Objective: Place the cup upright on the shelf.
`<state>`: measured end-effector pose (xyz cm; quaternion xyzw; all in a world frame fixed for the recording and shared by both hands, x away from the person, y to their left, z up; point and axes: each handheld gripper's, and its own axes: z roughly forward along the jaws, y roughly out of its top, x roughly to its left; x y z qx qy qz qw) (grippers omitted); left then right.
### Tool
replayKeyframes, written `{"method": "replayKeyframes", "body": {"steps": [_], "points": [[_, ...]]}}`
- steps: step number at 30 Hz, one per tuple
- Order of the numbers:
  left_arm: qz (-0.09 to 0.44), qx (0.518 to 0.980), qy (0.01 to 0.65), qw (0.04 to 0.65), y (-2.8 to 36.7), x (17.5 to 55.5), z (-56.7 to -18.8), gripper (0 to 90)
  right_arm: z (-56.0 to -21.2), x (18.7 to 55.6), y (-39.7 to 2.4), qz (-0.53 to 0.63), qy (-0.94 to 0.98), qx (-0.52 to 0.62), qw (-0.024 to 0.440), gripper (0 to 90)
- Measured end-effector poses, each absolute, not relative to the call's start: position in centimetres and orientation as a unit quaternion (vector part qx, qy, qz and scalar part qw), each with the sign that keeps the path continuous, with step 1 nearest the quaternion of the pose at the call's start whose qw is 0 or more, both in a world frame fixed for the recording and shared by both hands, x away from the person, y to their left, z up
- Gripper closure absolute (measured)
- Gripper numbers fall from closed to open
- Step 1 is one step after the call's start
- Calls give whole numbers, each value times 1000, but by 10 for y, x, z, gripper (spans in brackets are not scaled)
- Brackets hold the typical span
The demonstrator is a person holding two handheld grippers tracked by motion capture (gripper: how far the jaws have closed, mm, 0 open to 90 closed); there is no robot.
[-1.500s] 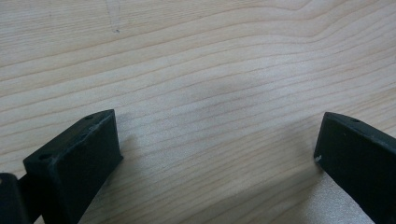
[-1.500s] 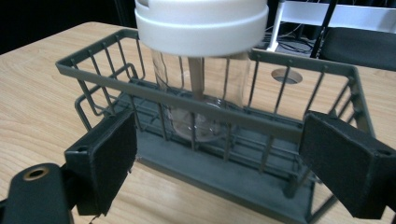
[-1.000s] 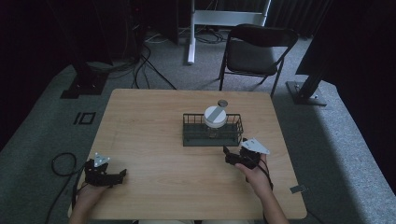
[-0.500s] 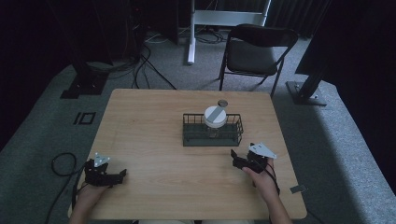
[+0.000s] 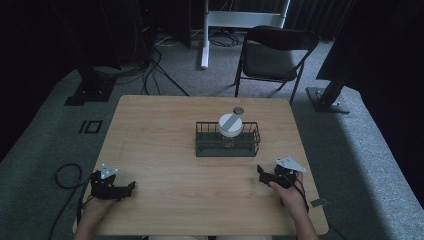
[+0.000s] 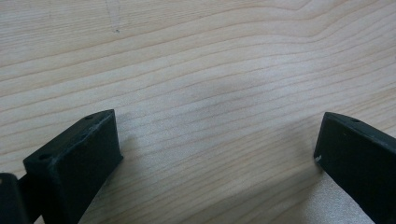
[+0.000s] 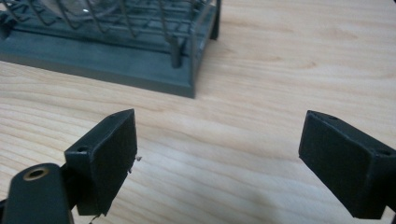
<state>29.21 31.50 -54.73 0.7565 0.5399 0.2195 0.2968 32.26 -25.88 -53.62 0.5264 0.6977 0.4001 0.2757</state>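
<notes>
Both grippers rest wide open and empty on the wooden table (image 5: 160, 130): the left gripper (image 5: 131, 187) near its front left corner, the right gripper (image 5: 261, 173) near its front right corner. One dark wire basket (image 5: 228, 146) sits right of the table's centre, holding one white-lidded jar (image 5: 230, 125), with one small round lid (image 5: 238, 110) just behind the basket.

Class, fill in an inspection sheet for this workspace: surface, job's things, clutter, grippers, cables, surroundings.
Surface: wooden table, bare at the near side.
Job's things: wire basket holding a white-lidded jar; small round object behind the basket.
Clutter: nothing seen.
Grippers: left gripper open, over bare wood; right gripper open, near the basket's corner.
Cables: one loops on the floor at left.
Surroundings: folding chair, dark stands, carpet.
</notes>
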Motion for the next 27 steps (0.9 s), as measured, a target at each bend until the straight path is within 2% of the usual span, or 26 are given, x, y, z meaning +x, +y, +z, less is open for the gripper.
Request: {"method": "replayKeyframes", "body": {"steps": [14,27], "points": [[219,756,540,297,315,292,-547,6,-544,320,-287,357,697,576,233,113],[219,757,540,297,315,292,-547,5,-550,315,-296,357,716,565,203,113]]}}
